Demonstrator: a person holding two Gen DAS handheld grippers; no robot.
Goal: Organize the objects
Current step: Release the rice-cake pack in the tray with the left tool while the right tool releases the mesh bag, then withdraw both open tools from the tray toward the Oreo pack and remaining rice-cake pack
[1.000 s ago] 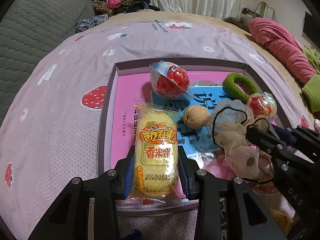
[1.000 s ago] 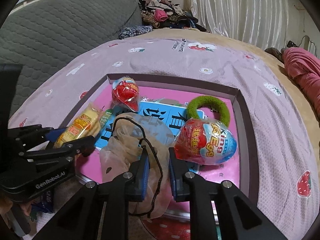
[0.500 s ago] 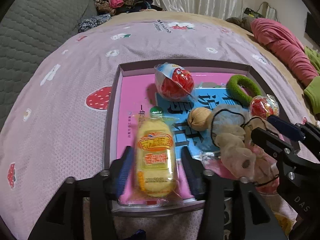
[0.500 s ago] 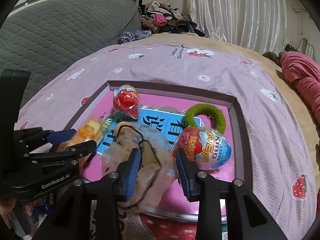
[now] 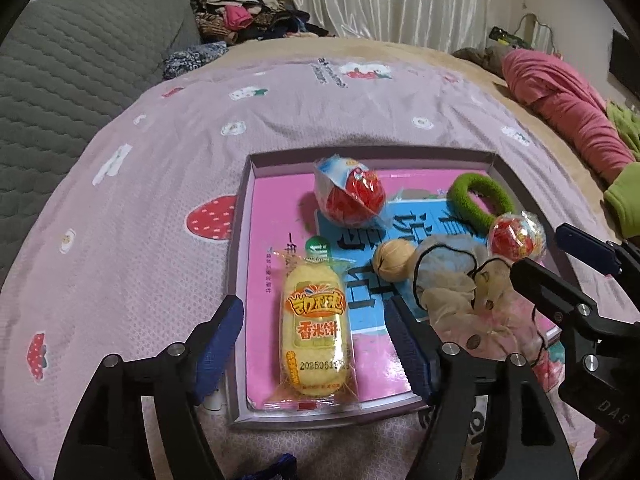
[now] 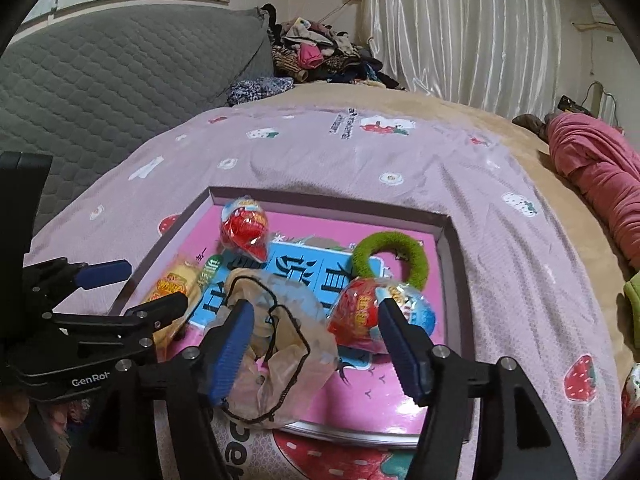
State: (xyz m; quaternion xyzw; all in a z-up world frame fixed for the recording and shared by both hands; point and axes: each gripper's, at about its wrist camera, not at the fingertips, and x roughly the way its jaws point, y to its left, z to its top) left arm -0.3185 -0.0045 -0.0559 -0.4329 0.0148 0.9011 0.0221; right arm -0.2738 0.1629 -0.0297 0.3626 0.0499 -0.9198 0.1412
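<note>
A shallow box lid with a pink floor lies on the bed. In it are a yellow rice-cracker packet, a walnut, two wrapped red toy eggs, a green hair ring and a beige mesh pouch. My left gripper is open, its jaws wide on either side of the packet, apart from it. My right gripper is open over the pouch, beside an egg.
The box sits on a pink strawberry-print blanket. A grey quilted headboard is to the left, a clothes pile at the back, a red garment at the right. The other gripper shows at right.
Both grippers opened and pulled back. The left let go of the cracker packet and the right let go of the mesh pouch; both things now lie in the box lid.
</note>
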